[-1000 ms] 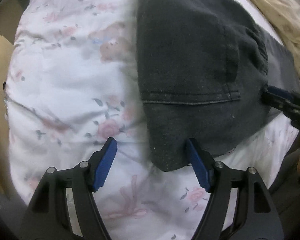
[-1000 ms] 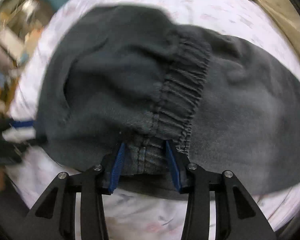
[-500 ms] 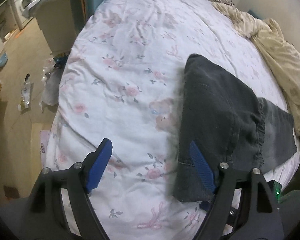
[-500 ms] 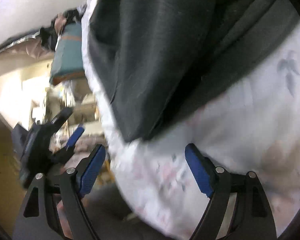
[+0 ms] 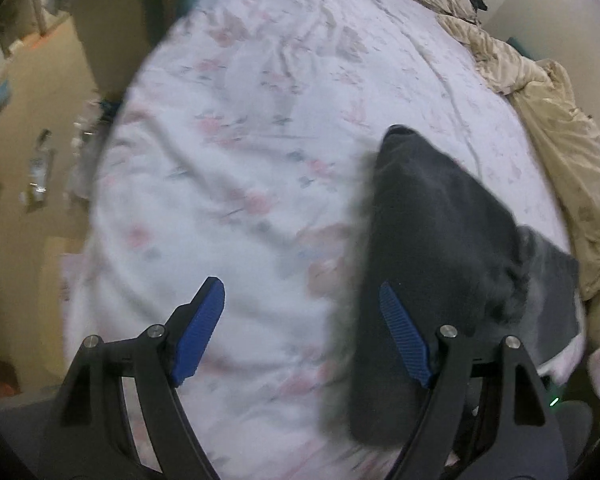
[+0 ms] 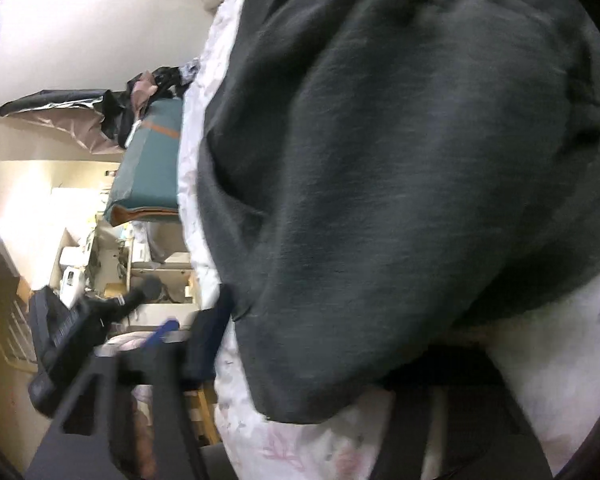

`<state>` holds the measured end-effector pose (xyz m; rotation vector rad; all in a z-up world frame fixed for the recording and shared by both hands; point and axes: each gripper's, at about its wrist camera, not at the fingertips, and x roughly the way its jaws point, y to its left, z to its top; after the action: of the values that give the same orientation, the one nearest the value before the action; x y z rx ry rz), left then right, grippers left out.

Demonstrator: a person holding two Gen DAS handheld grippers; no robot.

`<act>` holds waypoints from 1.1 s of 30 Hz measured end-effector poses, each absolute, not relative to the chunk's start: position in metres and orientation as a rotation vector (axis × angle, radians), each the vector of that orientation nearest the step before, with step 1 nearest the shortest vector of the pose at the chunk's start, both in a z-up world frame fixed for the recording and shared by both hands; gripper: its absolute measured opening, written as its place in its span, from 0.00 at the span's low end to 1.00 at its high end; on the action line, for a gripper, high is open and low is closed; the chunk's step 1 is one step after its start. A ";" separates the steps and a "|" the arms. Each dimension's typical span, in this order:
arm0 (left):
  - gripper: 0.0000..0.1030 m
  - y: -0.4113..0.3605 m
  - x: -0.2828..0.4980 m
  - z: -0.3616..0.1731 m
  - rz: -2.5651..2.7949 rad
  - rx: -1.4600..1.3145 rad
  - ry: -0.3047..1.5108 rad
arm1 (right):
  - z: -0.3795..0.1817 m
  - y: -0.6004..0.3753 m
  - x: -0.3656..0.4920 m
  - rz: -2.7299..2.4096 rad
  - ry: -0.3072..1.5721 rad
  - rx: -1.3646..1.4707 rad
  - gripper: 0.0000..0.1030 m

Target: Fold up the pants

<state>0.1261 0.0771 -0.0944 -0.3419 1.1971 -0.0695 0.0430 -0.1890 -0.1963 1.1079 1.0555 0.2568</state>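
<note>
Much of the right wrist view was smeared by motion. The right gripper [image 6: 312,364] showed only as dark, blurred bars along the bottom edge, and its pads were hidden under or behind the cloth. Its jaws had just been closing, with the lower fold of the dark grey pants [image 6: 400,160] lying between the fingers. Whether the pads actually pinched the fabric could not be told. The pants filled the centre and right of that frame and ran off its top edge. The room at the left, with a teal block [image 6: 152,168] and cluttered shelves, was too soft to make out, and any lettering there was unreadable.

In the left wrist view the left gripper [image 5: 300,336] stood wide apart and held nothing, with only the floral bedsheet [image 5: 240,160] showing between its blue pads. The right-hand pad overlapped the near edge of the pants, which lay folded on the sheet at the centre right and lower right of the frame. Their lower end was partly hidden behind that finger. A crumpled beige quilt [image 5: 560,152] ran down the right edge and was cut off by the lens rim. Small items on the floor at the left were too blurred to identify.
</note>
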 end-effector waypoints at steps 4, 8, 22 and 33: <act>0.77 0.048 0.183 -0.114 -0.221 -0.427 1.220 | -0.182 -0.191 0.037 0.280 1.031 1.075 0.25; 0.69 0.009 0.229 -0.145 -0.367 -0.440 1.274 | -0.167 -0.197 0.036 0.311 1.032 1.046 0.23; 0.05 0.003 0.242 -0.099 -0.420 -0.361 1.176 | -0.151 -0.197 0.039 0.383 1.021 1.058 0.21; 0.05 0.105 0.225 -0.020 -0.230 -0.262 1.122 | -0.117 -0.100 0.036 0.576 1.029 1.060 0.21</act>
<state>0.2249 0.1048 -0.0205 -0.2618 1.1223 -0.2300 0.0359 -0.1005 -0.1169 1.0599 1.0289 0.5760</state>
